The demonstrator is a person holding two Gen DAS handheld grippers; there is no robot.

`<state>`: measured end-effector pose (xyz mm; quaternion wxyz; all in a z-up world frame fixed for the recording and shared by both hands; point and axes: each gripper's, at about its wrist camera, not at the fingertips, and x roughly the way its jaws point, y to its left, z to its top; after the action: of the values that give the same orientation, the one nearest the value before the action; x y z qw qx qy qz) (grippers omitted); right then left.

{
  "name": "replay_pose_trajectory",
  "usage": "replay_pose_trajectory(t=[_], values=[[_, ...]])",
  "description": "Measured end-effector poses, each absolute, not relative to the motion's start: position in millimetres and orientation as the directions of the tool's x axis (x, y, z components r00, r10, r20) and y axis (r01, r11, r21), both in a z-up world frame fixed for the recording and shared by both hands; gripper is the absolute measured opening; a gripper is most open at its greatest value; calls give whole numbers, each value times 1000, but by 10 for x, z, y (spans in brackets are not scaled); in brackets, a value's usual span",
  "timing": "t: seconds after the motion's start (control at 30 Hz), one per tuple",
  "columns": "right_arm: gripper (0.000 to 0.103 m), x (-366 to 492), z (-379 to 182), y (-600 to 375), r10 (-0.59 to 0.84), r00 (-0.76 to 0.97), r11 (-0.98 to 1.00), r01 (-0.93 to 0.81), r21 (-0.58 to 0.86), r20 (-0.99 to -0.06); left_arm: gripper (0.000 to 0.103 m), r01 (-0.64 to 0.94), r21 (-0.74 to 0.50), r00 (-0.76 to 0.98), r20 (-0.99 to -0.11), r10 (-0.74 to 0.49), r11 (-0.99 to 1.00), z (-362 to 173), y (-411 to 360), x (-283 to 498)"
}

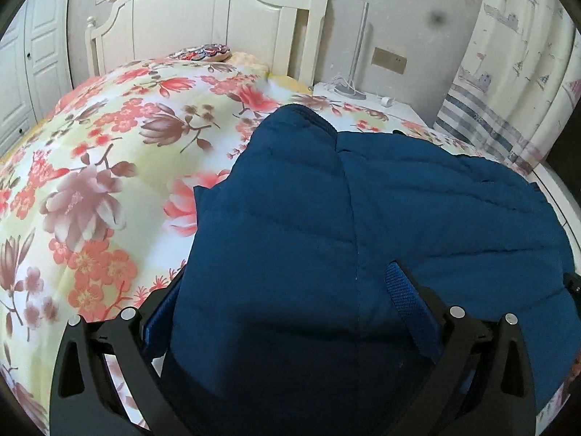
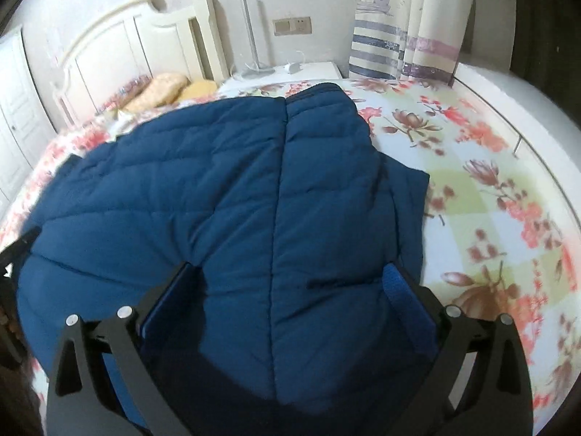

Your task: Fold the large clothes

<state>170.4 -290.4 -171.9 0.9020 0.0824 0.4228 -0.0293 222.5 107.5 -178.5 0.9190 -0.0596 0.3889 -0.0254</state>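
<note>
A dark blue quilted jacket [image 1: 363, 189] lies spread on the floral quilt [image 1: 109, 167] of a bed. In the left wrist view my left gripper [image 1: 287, 272] is open, and the jacket's near edge bulges up between its blue-padded fingers [image 1: 406, 298], hiding the left finger's tip. In the right wrist view the jacket [image 2: 225, 189] fills the middle. My right gripper [image 2: 290, 269] is also open, its fingers [image 2: 399, 290] straddling the near hem over the centre seam. The cloth sits between both pairs of fingers without being pinched.
A white headboard [image 1: 225, 14] and pillows [image 2: 159, 87] stand at the far end. A white nightstand [image 1: 366, 98] with a lamp post and cables sits beside the bed, with a striped curtain [image 1: 515, 72] behind it. Bare quilt [image 2: 490, 189] lies to the jacket's right.
</note>
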Motion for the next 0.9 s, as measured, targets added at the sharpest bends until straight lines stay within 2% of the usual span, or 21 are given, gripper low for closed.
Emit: replay_pose_trajectory(t=[0.07,0.13,0.23,0.33,0.4,0.47,0.53,0.7,0.83,0.9], values=[[101,1659,-1662,-2868,-14,640,982,155,111,-768,99,-24,-143,686,-722,-88,989,-1746,1096,2191],[98,1540,-1550,-2740,-45,673,985,152,78,-738,97,-72,-97,703,-711,-18,993,-1618,1006,2072],[98,1280,-1344,-2346,19,748,997,34,67,-664,97,-49,-48,764,-645,6,998,-1391,748,1814],[98,1141,-1325,-1800,65,746,992,-118,-35,-663,98,50,-10,798,-600,-46,999,-1270,369,1568],[98,1137,-1437,-1557,68,721,980,-178,-89,-690,98,129,-13,783,-613,-110,992,-1330,184,1471],[100,1161,-1633,-1437,18,718,977,-160,-140,-695,98,199,55,756,-644,-117,979,-1531,-89,1391],[101,1194,-1726,-1458,28,712,978,-165,-127,-702,99,202,196,783,-621,-38,959,-1775,-289,1332],[100,1178,-1620,-1547,24,693,975,-177,-137,-720,99,213,127,741,-668,-75,969,-1686,-100,1349],[100,1021,-1466,-1958,-22,717,993,-63,-97,-697,99,114,90,730,-683,-22,989,-1611,324,1274],[100,1000,-1536,-2253,-46,699,998,5,-60,-714,99,82,79,715,-699,-3,994,-1682,541,1292]])
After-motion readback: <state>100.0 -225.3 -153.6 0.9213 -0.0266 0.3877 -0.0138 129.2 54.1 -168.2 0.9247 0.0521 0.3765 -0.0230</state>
